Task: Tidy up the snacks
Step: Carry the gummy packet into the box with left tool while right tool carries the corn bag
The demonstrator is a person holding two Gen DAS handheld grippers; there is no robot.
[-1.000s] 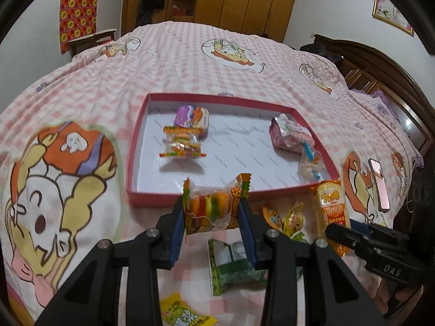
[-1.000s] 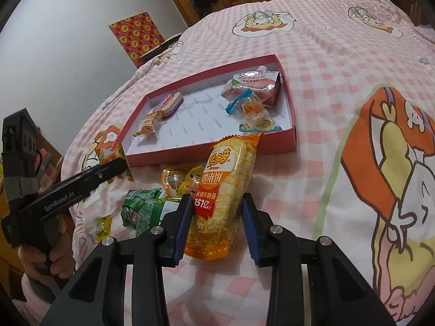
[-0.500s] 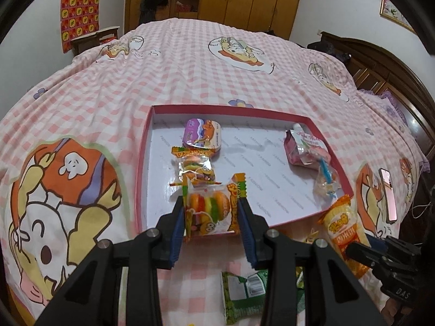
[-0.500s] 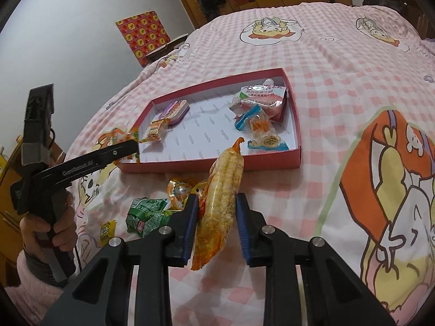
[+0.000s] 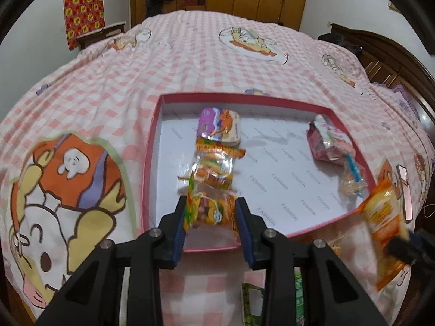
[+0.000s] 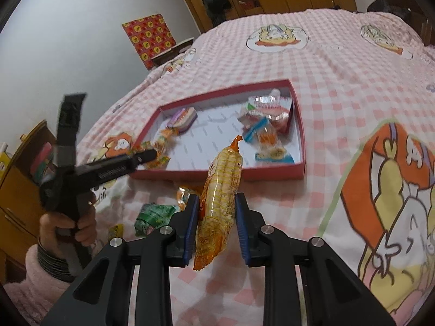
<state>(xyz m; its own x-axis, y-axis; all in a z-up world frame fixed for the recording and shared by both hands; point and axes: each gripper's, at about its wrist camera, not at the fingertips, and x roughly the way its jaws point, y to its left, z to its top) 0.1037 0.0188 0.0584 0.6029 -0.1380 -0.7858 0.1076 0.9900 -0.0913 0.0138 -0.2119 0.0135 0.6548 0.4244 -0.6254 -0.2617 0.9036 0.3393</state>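
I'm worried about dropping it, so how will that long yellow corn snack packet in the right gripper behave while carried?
The yellow corn snack packet probably stays fairly stiff, standing up from the right gripper. Its glossy film looks slippery. It seems light, likely crushable.

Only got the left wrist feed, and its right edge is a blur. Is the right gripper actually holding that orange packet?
Observer: Yes. The right gripper is shut on the orange packet, pinching its middle.
Operator: Over the tray?
Observer: No. It looks short of the near wall of the tray, above the bedspread.
Operator: What's loose outside?
Observer: A green packet and a small yellow packet lie on the bedspread, left of that gripper.
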